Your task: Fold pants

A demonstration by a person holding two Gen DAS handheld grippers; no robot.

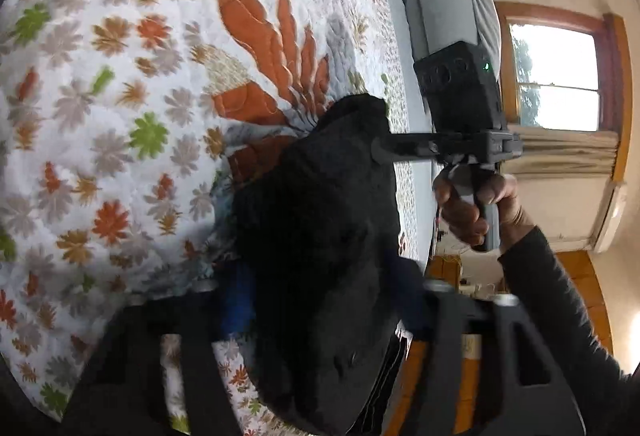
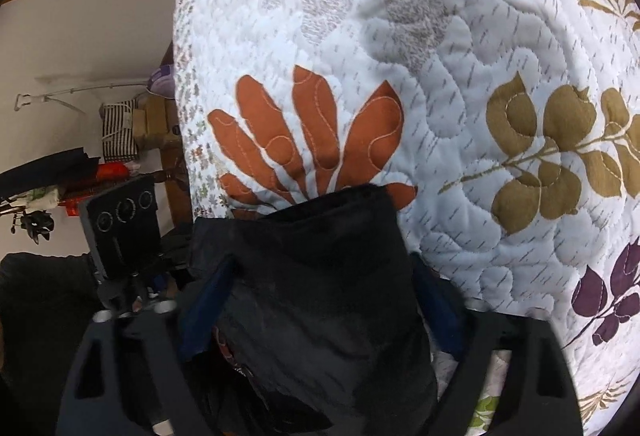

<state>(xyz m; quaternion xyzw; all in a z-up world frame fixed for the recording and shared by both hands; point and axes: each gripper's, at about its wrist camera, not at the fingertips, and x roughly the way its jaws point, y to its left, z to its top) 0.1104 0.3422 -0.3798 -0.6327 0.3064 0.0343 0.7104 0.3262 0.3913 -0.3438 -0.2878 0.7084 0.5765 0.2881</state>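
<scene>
The black pants (image 1: 320, 236) are bunched into a thick dark bundle on the flowered quilt (image 1: 120, 116), close to the bed's edge, and you have a pair of tongs on each side of them.

Through the left camera, the bundle runs from the 6 o'clock edge up toward 12, ending in a rounded hump by the big orange leaf print. Your left tongs (image 1: 320, 316) straddle its near end: blue pads show at 9 and 3 o'clock of the cloth. The jaws sit fairly narrow and the fabric fills the gap, so I judge them closed on the pants, though blur hides the actual contact.

Your right tongs (image 1: 378, 152) come in from 3 o'clock in that view, fingers lying level, tips buried in the bundle's upper right edge. Through the right camera, the same right tongs (image 2: 316, 296) have the pants (image 2: 320, 296) rising between them toward 12 o'clock, a blue pad at 9 and another at 3. The jaws stand wide; the left pad seems to dent the cloth, but I cannot tell whether both press. Your left tongs (image 2: 120, 236) sit at 9 o'clock there, just beside.

So the bundle's long axis runs away from your left hand, and your right hand crosses it near the far end. Both hands are equally close; the left has the surer hold. Any lift or spread should pull along that axis, away from the bed's edge.
</scene>
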